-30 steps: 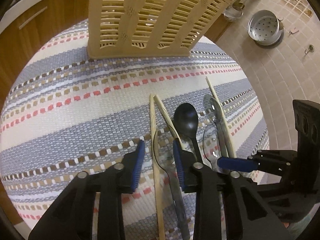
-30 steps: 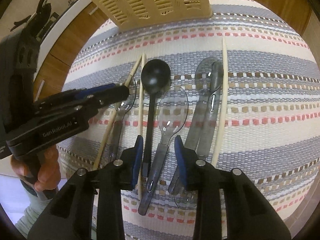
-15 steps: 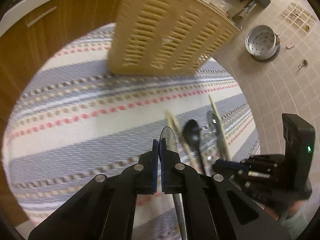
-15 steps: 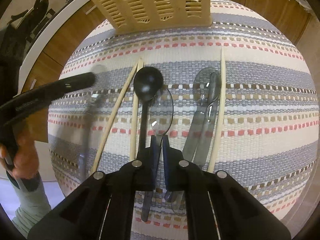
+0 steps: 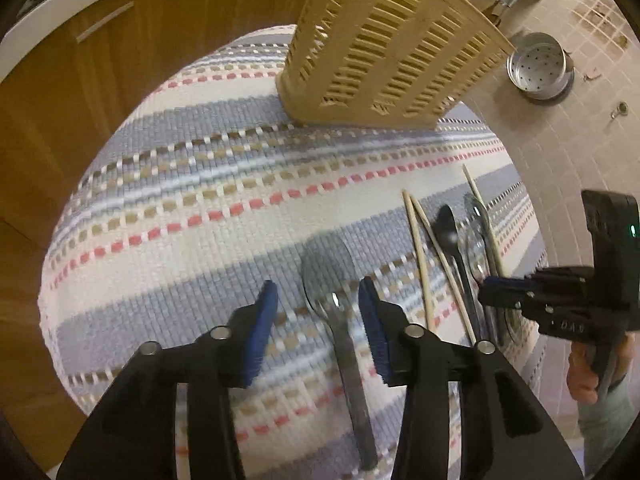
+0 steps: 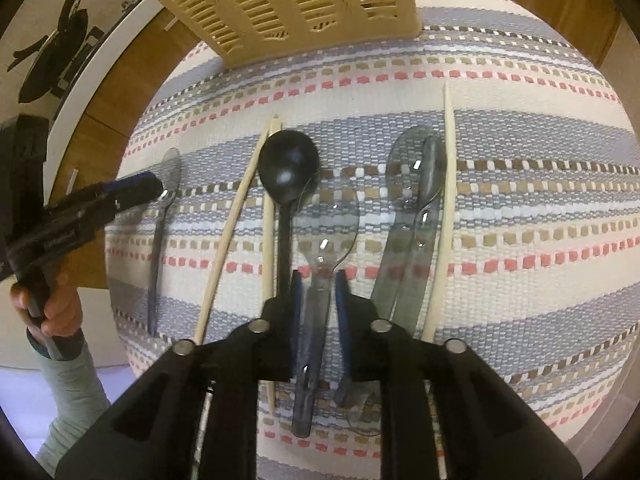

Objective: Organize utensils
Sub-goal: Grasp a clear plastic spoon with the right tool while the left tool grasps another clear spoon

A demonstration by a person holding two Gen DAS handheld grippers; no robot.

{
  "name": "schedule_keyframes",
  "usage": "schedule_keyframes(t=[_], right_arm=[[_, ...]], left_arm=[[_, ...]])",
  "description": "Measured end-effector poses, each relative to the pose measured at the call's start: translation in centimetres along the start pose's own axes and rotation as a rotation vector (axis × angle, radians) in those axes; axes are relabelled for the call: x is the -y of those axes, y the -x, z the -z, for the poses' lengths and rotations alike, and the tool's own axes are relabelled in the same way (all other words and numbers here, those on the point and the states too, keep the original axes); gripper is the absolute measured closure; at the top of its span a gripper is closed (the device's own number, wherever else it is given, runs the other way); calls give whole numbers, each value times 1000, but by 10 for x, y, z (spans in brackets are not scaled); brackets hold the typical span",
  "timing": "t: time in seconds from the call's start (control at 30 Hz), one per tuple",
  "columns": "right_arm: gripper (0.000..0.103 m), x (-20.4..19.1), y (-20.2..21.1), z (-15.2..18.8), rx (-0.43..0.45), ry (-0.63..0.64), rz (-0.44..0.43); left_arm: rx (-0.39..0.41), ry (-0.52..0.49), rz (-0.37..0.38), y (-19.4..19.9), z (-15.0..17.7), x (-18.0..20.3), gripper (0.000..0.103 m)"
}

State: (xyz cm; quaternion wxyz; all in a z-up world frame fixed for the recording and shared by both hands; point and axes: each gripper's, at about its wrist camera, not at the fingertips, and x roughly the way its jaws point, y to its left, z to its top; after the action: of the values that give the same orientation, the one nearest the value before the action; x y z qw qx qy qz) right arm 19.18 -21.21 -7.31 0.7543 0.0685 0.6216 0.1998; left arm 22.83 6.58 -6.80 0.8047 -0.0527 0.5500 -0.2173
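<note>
Clear spoon [image 5: 334, 280] between open left jaws

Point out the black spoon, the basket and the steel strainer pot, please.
Black spoon [image 6: 289, 171]: right wrist view, on the bowl.
Basket [image 5: 384, 60]: left wrist view, on the slotted side wall.
Strainer pot [image 5: 538, 65]: left wrist view, on the perforated bottom inside.

basket [image 5: 384, 44] top cropped, spoon handle [image 6: 308, 360] partly hidden
</note>
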Motion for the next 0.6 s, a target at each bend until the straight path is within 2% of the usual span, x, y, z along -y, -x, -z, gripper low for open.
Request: schedule_keyframes(t=[0.1,0.17,0.27,0.3,0.4,0.57,0.6], right_arm=[[75,-1,4,1,25,10,23],[75,0,7,1,28,1,24],[75,5,9,1,19,-26,27],[75,5,10,2,16,-26,28],[75,1,7,2,3,-26,35],[76,-14,-3,-2,0,2,108],[81,-19,-5,-3,-1,22,140]], left_arm=[[-25,-25,-24,-4,11,13,62],[-13,-64,-105,-6,17,25,63],[-7,-94,-215,-10,21,38,75],[-3,-111,-258,-11,22,43,75],[-2,-151,-331,-16,24,52,79],[-5,-169,-344,-20,23,59,83],[-5,-170,-346,-15,24,56,83]])
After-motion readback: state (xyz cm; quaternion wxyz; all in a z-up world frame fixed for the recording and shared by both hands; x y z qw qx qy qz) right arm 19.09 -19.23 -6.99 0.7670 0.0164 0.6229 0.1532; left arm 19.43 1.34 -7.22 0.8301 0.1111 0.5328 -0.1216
